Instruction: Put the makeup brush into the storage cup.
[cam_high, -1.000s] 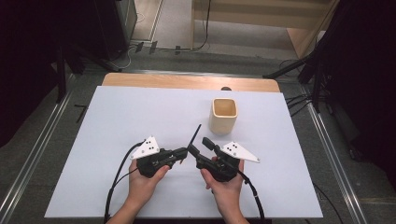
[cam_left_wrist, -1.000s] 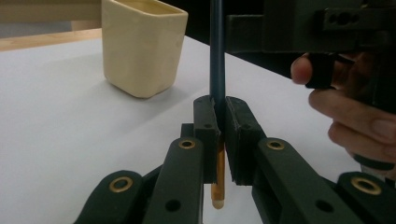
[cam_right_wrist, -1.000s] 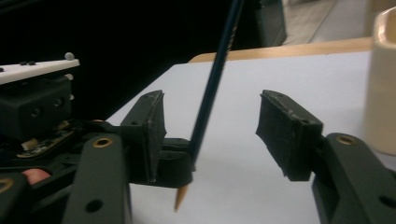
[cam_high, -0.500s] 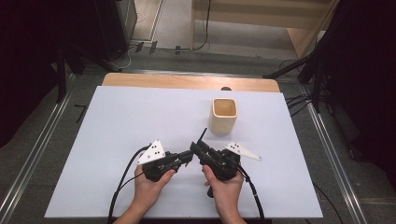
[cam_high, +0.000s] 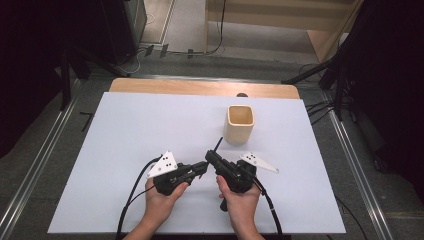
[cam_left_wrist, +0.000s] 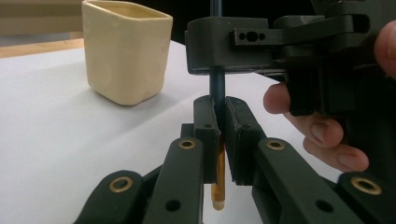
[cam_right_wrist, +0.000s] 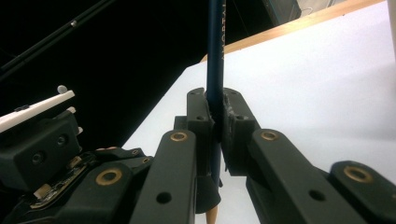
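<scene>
Both grippers' fingers (cam_left_wrist: 205, 126) clench the dark pencil (cam_right_wrist: 215, 56); its lettering is unreadable

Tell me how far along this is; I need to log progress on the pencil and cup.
Done: the pencil is off the table, pinched by both grippers. In hand: the left gripper grips its lower part, and the right gripper, whose fingers have just been closing, now clamps it too, as in a handover. Left: the cup looks empty, so the pencil probably still has to go in.
</scene>
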